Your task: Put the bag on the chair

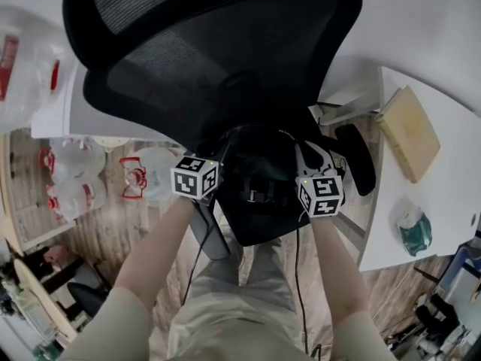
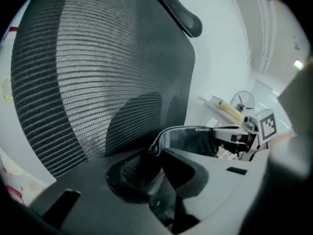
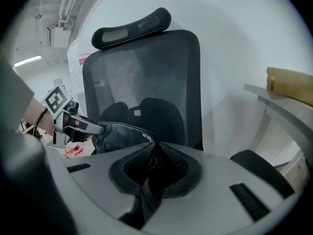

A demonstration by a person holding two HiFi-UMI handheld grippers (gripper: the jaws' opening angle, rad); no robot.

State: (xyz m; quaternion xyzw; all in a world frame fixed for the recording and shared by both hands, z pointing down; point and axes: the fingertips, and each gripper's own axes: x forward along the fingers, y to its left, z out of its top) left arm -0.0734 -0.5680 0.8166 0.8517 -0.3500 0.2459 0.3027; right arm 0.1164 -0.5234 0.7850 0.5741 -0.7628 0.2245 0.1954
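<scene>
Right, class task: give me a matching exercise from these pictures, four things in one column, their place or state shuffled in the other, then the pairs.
1 bag
2 chair
3 yellow block
4 right gripper

A lies on the white table
B shut on the bag's strap
C mesh-backed, stands beside the table
D black, gripped at both ends

Pairs: 1-D, 2-C, 3-A, 4-B

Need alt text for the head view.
Seen from above, a person's left gripper and right gripper each pinch a black bag, holding it in front of a black mesh office chair. A white desk stands at the right.
</scene>
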